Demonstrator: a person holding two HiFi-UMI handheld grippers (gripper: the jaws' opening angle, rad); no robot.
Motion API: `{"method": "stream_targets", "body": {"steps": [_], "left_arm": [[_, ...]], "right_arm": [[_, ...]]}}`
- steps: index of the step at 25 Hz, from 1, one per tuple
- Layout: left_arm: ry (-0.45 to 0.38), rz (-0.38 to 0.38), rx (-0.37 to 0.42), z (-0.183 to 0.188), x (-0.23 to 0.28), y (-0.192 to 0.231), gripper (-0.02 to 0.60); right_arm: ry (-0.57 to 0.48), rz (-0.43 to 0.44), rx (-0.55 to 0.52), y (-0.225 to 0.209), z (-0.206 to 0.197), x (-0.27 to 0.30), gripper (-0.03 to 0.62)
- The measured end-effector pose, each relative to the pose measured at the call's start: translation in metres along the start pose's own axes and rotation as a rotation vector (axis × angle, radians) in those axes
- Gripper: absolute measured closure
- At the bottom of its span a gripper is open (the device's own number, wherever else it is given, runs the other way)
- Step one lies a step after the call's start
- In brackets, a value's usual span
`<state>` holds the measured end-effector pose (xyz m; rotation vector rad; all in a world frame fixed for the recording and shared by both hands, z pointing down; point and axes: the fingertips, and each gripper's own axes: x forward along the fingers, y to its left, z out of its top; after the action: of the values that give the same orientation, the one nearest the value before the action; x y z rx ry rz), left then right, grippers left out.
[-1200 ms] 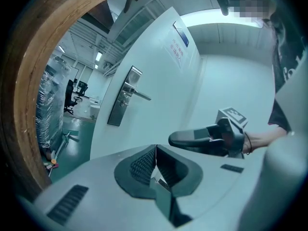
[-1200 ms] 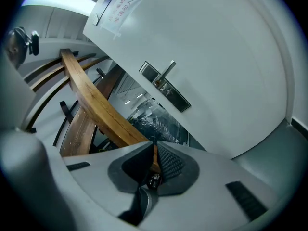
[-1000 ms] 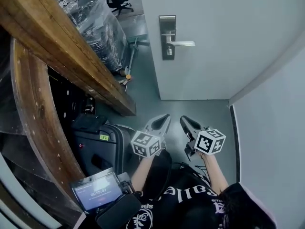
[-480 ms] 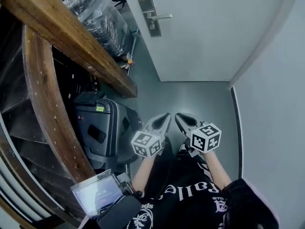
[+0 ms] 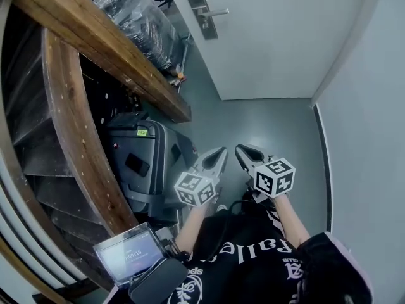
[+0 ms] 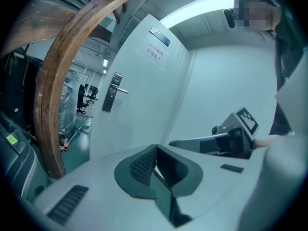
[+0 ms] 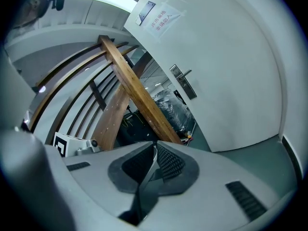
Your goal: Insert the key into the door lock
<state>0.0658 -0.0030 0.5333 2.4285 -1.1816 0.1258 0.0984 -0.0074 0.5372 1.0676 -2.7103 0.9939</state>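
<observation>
The door lock (image 5: 203, 12), a metal plate with a lever handle, is on the pale door at the top of the head view, far from both grippers. It also shows as the lock plate (image 6: 111, 92) in the left gripper view and the lock plate (image 7: 185, 86) in the right gripper view. My left gripper (image 5: 217, 154) and right gripper (image 5: 247, 152) are held side by side low over the grey floor, close to my body. The left gripper (image 6: 156, 149) has its jaws pressed together. On the right gripper (image 7: 155, 147) they are together too. I see no key in any view.
A slanted wooden stair beam (image 5: 95, 40) and a black suitcase (image 5: 144, 163) fill the left side. Plastic-wrapped chairs (image 5: 142, 14) stand beyond the beam. A small screen device (image 5: 130, 255) hangs at my waist. A wall (image 5: 370, 106) closes the right side. A paper notice (image 6: 155, 51) is on the door.
The head view has swung, so the door lock now sits higher and further left in it. Both grippers stay shut and side by side.
</observation>
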Motion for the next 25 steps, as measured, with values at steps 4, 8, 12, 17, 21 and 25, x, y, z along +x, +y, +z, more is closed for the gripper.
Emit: {"method": "stream_targets", "body": {"steps": [4,8,12,17,21,25], "left_arm": [[-0.017,-0.022,0.008,-0.003,-0.026,-0.001,0.577],[-0.033,-0.047,0.023,-0.007,-0.067,-0.004,0.577],[-0.033,-0.079,0.034,-0.021,-0.111,-0.005,0.577],[-0.048,-0.083,0.010,-0.042,-0.162,0.001,0.577],[-0.052,-0.107,-0.007,-0.057,-0.189,-0.005,0.575],[-0.047,-0.132,-0.016,-0.074,-0.206,-0.015,0.577]], "right_arm": [[-0.009,-0.010,-0.021,0.026,-0.012,0.000,0.559],[-0.028,-0.033,-0.009,0.063,-0.033,0.001,0.559],[-0.043,-0.068,0.046,0.100,-0.067,0.006,0.559],[-0.036,-0.109,-0.007,0.141,-0.106,-0.003,0.559],[-0.050,-0.141,-0.009,0.163,-0.126,-0.018,0.559],[-0.056,-0.161,-0.014,0.177,-0.148,-0.030,0.557]]}}
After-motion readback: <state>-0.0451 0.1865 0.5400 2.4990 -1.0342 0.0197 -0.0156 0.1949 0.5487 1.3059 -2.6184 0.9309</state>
